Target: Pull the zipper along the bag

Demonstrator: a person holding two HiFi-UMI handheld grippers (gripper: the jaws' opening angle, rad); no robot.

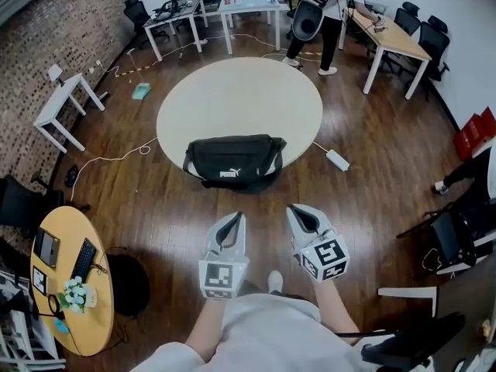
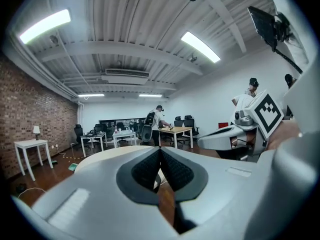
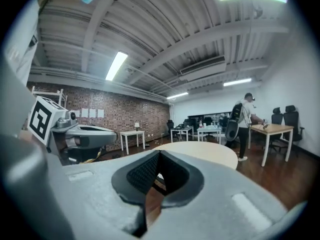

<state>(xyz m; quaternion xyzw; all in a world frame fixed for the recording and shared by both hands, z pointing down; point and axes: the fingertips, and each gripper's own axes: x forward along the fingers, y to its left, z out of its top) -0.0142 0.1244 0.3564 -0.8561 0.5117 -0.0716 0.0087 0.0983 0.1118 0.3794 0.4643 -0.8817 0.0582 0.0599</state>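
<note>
A black bag (image 1: 235,161) with a white logo lies on the near edge of the round cream table (image 1: 240,91). Both grippers hang in front of the person's body, short of the table and apart from the bag. My left gripper (image 1: 235,217) is shut with nothing between its pads; in the left gripper view (image 2: 160,151) its tips meet. My right gripper (image 1: 297,209) is level with it on the right and is also shut and empty, its tips meeting in the right gripper view (image 3: 159,154). Both gripper views look over the table top (image 3: 205,151), and the bag is mostly hidden behind the jaws.
A person with a backpack (image 1: 316,14) stands at a wooden desk (image 1: 391,37) behind the table. White tables (image 1: 66,103) and office chairs line the far side. A small yellow round table (image 1: 74,285) with a keyboard stands at the near left. Cables and a power adapter (image 1: 338,160) lie on the floor.
</note>
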